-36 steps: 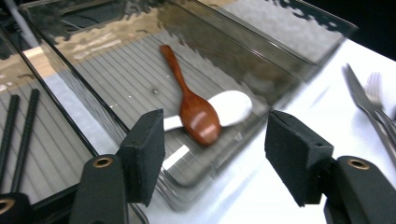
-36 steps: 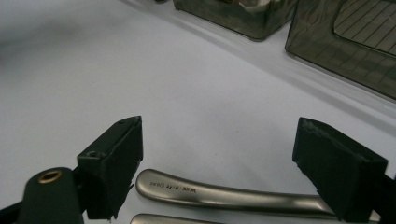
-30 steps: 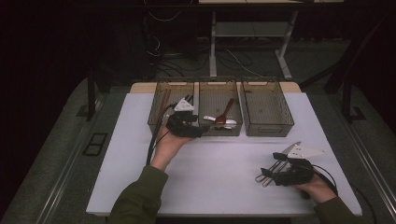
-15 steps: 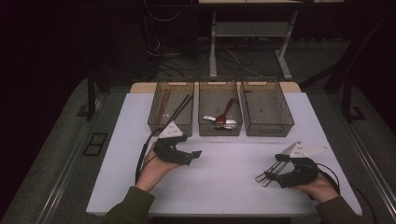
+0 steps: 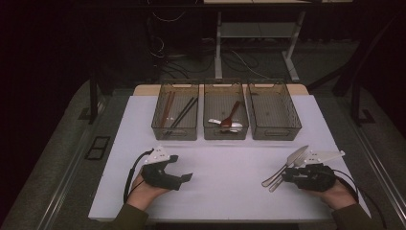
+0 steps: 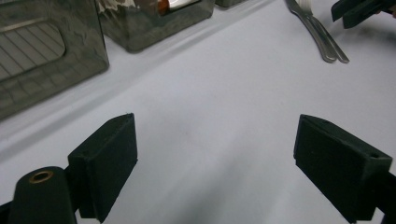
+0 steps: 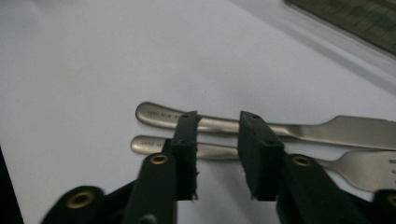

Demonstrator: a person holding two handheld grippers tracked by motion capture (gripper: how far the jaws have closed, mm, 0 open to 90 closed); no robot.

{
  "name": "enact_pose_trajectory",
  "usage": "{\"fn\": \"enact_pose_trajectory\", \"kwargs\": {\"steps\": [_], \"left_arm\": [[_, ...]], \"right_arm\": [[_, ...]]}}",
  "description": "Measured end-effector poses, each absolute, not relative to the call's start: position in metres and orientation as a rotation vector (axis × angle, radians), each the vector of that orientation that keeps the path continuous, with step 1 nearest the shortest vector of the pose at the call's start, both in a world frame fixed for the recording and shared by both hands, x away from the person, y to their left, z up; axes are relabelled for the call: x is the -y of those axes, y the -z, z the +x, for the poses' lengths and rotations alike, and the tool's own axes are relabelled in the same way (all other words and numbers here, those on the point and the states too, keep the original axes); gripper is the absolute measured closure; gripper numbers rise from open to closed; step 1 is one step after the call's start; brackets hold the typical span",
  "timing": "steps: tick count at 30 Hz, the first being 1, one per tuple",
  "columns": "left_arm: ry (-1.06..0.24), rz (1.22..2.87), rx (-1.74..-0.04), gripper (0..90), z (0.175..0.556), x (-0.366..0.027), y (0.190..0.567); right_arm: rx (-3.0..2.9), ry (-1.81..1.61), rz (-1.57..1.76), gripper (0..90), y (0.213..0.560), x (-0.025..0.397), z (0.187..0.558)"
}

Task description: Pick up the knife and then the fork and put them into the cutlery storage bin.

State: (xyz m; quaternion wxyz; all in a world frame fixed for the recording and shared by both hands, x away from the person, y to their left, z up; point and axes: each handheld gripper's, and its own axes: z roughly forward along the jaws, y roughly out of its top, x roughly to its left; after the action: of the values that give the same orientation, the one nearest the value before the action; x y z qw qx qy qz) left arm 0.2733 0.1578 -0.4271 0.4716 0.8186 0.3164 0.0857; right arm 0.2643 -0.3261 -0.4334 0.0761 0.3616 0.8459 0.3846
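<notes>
On the left side of the white tabletop (image 5: 225, 172), the left claw (image 5: 184, 178) sits low over bare surface, held in a hand (image 5: 143, 189) coming up from the bottom edge. Its jaws are spread wide with nothing between them, and the left gripper view shows plain white between the two black pads (image 6: 109, 163). A cable loops off it toward the tabletop's left edge.

Along the far side there are three smoky see-through bins in a row, close together. The left bin (image 5: 175, 130) has chopsticks (image 5: 181, 114) lying lengthwise in it, a brownish pair and a black pair. The middle bin (image 5: 225, 132) has a dark wooden spoon (image 5: 231, 112) resting across a white spoon (image 5: 225, 122). The right bin (image 5: 274, 132) has only its mesh floor on show.

Over on the right, a knife (image 5: 287, 165) and a fork (image 5: 280, 179) lie side by side, touching or near enough, handles pointing toward the middle of the tabletop. The right claw (image 5: 286, 176) is right on them, held in the other hand (image 5: 330, 191). In the right gripper view the jaws are narrow, just a small gap, poised over the two handles near their ends, knife handle (image 7: 215, 122) farther and fork handle (image 7: 149, 144) nearer. They're not clamped on either one as far as I can see, and whether the tips actually touch the metal I can't tell.
</notes>
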Motion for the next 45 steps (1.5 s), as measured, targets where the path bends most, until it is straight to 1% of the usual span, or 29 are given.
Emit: {"fn": "enact_pose_trajectory", "kwargs": {"steps": [4, 8, 31, 45], "left_arm": [[-0.209, 1.999, -0.772, 11.6, 0.265, -0.163, 0.431], [-0.195, 2.005, -0.775, 10.0, 0.259, -0.166, 0.436], [-0.211, 2.022, -0.776, 9.5, 0.260, -0.167, 0.438], [-0.216, 2.020, -0.774, 9.5, 0.260, -0.167, 0.437]], "right_arm": [[-2.576, -1.134, 1.053, 83.2, 0.436, 0.322, 0.264], [-2.608, -1.120, 1.038, 88.9, 0.437, 0.319, 0.264], [-2.673, -1.086, 0.911, 89.5, 0.444, 0.285, 0.268], [-2.649, -1.082, 0.905, 89.5, 0.444, 0.269, 0.292]]}}
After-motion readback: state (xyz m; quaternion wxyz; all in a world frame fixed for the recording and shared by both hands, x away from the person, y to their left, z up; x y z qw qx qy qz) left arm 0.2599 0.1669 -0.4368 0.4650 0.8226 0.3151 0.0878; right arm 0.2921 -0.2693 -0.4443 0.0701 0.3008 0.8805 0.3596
